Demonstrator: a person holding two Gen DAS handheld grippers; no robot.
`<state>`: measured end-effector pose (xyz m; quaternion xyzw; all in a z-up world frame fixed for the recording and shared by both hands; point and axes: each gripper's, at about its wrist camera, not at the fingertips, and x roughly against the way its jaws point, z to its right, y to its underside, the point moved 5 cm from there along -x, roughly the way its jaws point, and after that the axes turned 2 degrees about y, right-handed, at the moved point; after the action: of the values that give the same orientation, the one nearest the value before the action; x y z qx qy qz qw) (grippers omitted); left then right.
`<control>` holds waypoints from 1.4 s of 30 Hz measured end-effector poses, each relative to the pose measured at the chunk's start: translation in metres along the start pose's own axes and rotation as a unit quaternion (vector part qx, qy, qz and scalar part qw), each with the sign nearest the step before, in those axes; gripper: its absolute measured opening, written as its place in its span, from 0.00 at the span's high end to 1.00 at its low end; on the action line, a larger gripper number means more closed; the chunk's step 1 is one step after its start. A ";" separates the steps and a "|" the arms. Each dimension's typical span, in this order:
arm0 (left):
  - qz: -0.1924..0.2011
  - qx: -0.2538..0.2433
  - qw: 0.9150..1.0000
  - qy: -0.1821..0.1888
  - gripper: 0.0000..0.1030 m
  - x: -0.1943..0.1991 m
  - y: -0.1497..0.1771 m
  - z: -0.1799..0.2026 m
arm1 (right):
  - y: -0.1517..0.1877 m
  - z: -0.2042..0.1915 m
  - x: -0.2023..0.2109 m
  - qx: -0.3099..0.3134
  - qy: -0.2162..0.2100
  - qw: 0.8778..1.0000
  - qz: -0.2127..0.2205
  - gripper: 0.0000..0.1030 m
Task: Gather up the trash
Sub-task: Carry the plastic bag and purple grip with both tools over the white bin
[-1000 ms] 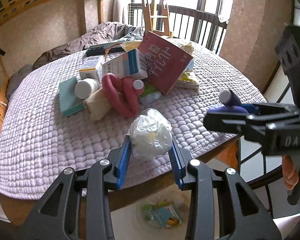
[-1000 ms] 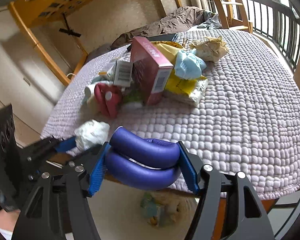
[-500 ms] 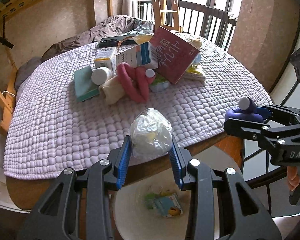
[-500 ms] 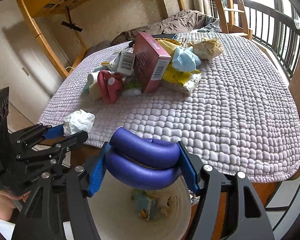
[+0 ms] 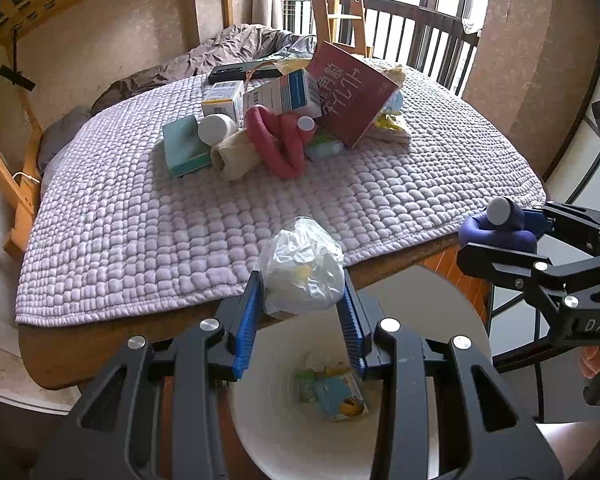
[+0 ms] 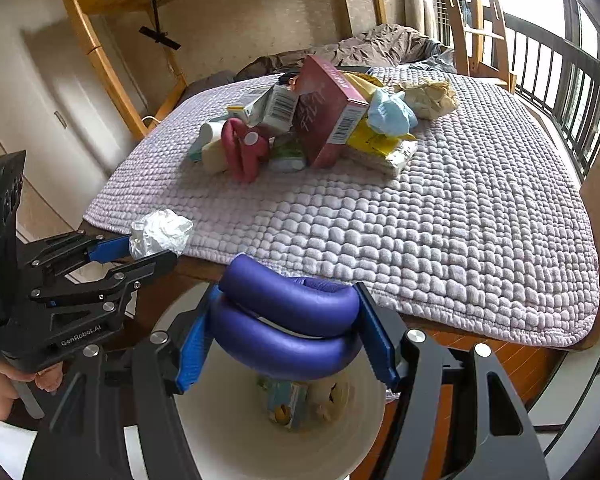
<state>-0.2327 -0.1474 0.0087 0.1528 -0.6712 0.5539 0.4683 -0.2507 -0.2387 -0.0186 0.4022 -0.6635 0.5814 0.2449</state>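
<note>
A: What do the left gripper's (image 5: 302,300) jaws hold?
B: They are closed on a crumpled bag (image 5: 302,270), clear plastic, above the near rim of a white bin (image 5: 440,300) beside the table edge.

A: And the right gripper (image 6: 287,332)?
B: Its jaws clamp a folded purple foam tube (image 6: 291,320), also over the bin; wrappers (image 6: 295,400) lie at the bin's bottom.

A: How do the two stand to each other?
B: Side by side, apart, the left one nearer the table edge.

A: What lies beyond?
B: A quilted mat (image 5: 179,224) covers the table; mid-mat sits a pile: a red box (image 5: 352,96), a pink tube (image 5: 275,140), small cartons (image 5: 279,94), a yellow packet (image 6: 380,148), a blue wad (image 6: 390,114)
</note>
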 end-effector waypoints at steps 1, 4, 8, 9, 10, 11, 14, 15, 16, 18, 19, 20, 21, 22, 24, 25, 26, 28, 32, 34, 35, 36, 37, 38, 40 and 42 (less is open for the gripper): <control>-0.001 0.001 1.000 0.001 0.62 0.001 0.001 0.000 | 0.000 -0.001 0.000 0.003 0.001 1.000 -0.001 0.37; -0.003 0.000 1.000 0.001 0.62 0.003 0.005 0.002 | 0.003 -0.007 0.001 0.017 0.011 1.000 -0.004 0.37; -0.008 0.001 1.000 0.001 0.62 0.006 0.013 0.002 | 0.006 -0.016 0.002 0.039 0.026 0.999 -0.008 0.37; -0.010 0.001 1.000 0.002 0.62 0.006 0.015 0.002 | 0.006 -0.017 0.001 0.042 0.028 0.999 -0.009 0.37; -0.012 0.001 1.000 0.001 0.62 0.007 0.018 0.002 | 0.007 -0.019 0.001 0.046 0.030 0.998 -0.010 0.37; -0.013 0.001 1.000 0.001 0.62 0.006 0.018 0.002 | 0.008 -0.021 0.000 0.049 0.032 0.998 -0.012 0.37; -0.017 0.001 1.000 -0.001 0.62 0.008 0.024 0.003 | 0.010 -0.023 -0.003 0.059 0.044 0.997 -0.018 0.37; -0.019 0.000 1.000 -0.002 0.62 0.009 0.025 0.003 | 0.012 -0.024 -0.004 0.065 0.055 0.996 -0.020 0.37; -0.020 -0.001 1.000 -0.003 0.62 0.009 0.027 0.003 | 0.013 -0.025 -0.005 0.070 0.060 0.995 -0.022 0.37; -0.023 -0.002 1.000 -0.003 0.62 0.010 0.030 0.004 | 0.016 -0.026 -0.006 0.081 0.073 0.994 -0.026 0.38; -0.025 -0.002 1.000 -0.002 0.62 0.011 0.032 0.004 | 0.017 -0.027 -0.006 0.087 0.078 0.993 -0.027 0.38; -0.027 -0.002 1.000 -0.003 0.62 0.011 0.033 0.005 | 0.018 -0.027 -0.007 0.094 0.084 0.992 -0.029 0.37; -0.028 -0.002 1.000 -0.002 0.62 0.011 0.034 0.005 | 0.019 -0.028 -0.007 0.101 0.089 0.990 -0.030 0.37; -0.029 -0.002 1.000 -0.002 0.62 0.012 0.035 0.005 | 0.021 -0.029 -0.007 0.106 0.091 0.990 -0.032 0.38; -0.033 -0.003 0.999 -0.001 0.62 0.012 0.038 0.006 | 0.025 -0.032 -0.008 0.118 0.094 0.988 -0.036 0.37; -0.034 -0.003 0.999 -0.001 0.62 0.012 0.040 0.007 | 0.027 -0.033 -0.008 0.123 0.095 0.987 -0.038 0.38; -0.036 -0.003 0.999 -0.001 0.62 0.012 0.041 0.008 | 0.028 -0.034 -0.009 0.127 0.096 0.986 -0.039 0.38; -0.040 -0.003 0.999 0.000 0.62 0.011 0.044 0.009 | 0.032 -0.036 -0.011 0.135 0.097 0.985 -0.045 0.37; -0.048 -0.003 0.999 0.001 0.62 0.010 0.052 0.011 | 0.042 -0.040 -0.014 0.152 0.100 0.982 -0.058 0.38; -0.051 -0.002 0.999 0.002 0.62 0.009 0.054 0.012 | 0.046 -0.042 -0.016 0.160 0.104 0.980 -0.063 0.38; -0.052 -0.002 0.999 0.003 0.62 0.009 0.055 0.013 | 0.047 -0.042 -0.016 0.163 0.104 0.979 -0.065 0.38; -0.052 -0.004 0.999 0.002 0.62 0.009 0.056 0.014 | 0.049 -0.042 -0.016 0.165 0.105 0.979 -0.066 0.38; -0.053 -0.005 0.999 0.001 0.62 0.008 0.057 0.015 | 0.051 -0.043 -0.017 0.167 0.105 0.978 -0.067 0.38; -0.055 -0.005 0.998 0.001 0.62 0.007 0.059 0.015 | 0.052 -0.043 -0.018 0.169 0.107 0.977 -0.069 0.37; -0.058 -0.003 0.998 0.001 0.62 0.005 0.062 0.016 | 0.055 -0.044 -0.020 0.176 0.111 0.976 -0.072 0.38; -0.060 -0.003 0.998 0.001 0.62 0.003 0.064 0.016 | 0.059 -0.044 -0.022 0.180 0.112 0.974 -0.076 0.37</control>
<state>-0.2884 -0.1387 -0.0265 0.1911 -0.6625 0.5224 0.5017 -0.2925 -0.1910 -0.0609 0.4215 -0.4839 0.7122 0.2845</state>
